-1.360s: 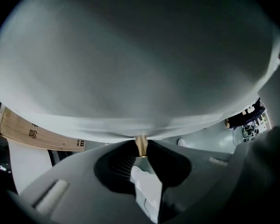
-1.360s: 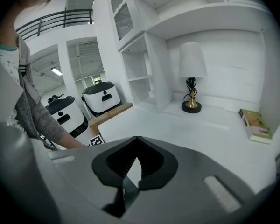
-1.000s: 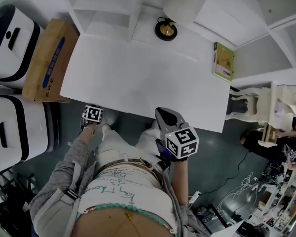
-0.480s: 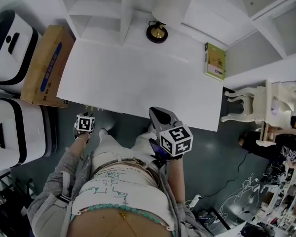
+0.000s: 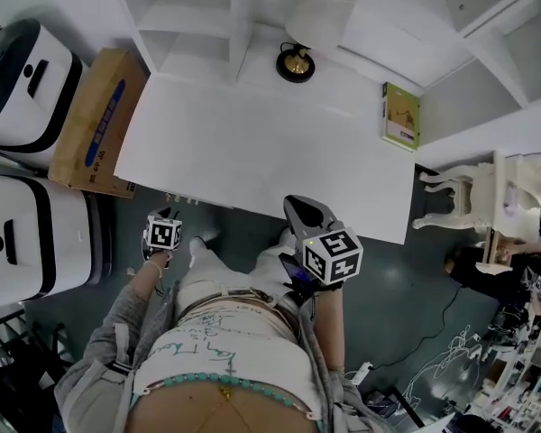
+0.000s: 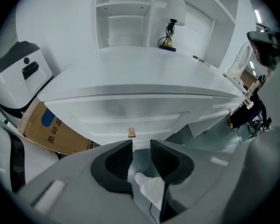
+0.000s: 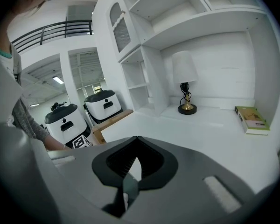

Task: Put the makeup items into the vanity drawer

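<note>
Left gripper view shows the vanity drawer (image 6: 130,120) closed, contents hidden.

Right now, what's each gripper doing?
Left gripper: open, holding nothing.
Right gripper: shut, holding nothing.

I count one white vanity (image 5: 252,152). On its top there is one lamp (image 5: 321,12) at the back and one green book (image 5: 400,115) at the right end. The left gripper view shows me one small knob (image 6: 131,133) on its front. Left of the vanity I see one cardboard box (image 5: 95,124) and two white domed machines: the far machine (image 5: 22,79) and the near machine (image 5: 27,242). Right of it stands one carved white chair (image 5: 451,180). At its front edge are two grippers: the left gripper (image 6: 141,146) and the right gripper (image 7: 136,139).
</note>
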A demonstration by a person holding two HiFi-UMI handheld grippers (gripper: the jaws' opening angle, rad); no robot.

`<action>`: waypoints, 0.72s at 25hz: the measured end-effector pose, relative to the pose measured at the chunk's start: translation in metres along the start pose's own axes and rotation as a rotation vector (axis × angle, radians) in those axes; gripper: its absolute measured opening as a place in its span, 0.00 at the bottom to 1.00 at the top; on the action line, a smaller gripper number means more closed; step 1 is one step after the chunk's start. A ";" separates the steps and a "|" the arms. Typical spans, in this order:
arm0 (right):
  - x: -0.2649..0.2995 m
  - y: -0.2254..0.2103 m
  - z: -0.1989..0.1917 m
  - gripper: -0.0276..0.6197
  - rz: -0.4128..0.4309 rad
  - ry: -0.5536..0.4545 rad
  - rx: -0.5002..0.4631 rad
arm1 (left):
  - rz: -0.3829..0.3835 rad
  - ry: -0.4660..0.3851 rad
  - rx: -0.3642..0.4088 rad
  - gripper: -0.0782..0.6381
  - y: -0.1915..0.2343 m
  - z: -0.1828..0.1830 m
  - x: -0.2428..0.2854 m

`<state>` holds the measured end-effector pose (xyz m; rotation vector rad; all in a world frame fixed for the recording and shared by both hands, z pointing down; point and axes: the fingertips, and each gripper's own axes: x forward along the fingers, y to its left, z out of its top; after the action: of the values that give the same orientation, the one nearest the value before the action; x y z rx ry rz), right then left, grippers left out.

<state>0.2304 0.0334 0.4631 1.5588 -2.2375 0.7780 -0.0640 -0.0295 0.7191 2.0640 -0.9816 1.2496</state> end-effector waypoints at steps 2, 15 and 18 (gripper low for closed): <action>-0.001 -0.001 0.001 0.09 0.004 -0.003 0.005 | 0.006 -0.012 0.010 0.27 -0.003 0.004 -0.009; -0.009 -0.011 0.000 0.09 -0.007 -0.025 0.028 | -0.075 -0.185 0.075 0.20 -0.049 0.053 -0.039; -0.013 -0.013 0.000 0.09 -0.012 -0.031 0.030 | -0.094 -0.227 0.141 0.16 -0.068 0.071 -0.046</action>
<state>0.2467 0.0398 0.4594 1.6068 -2.2461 0.7933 0.0126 -0.0278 0.6427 2.3731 -0.9040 1.0815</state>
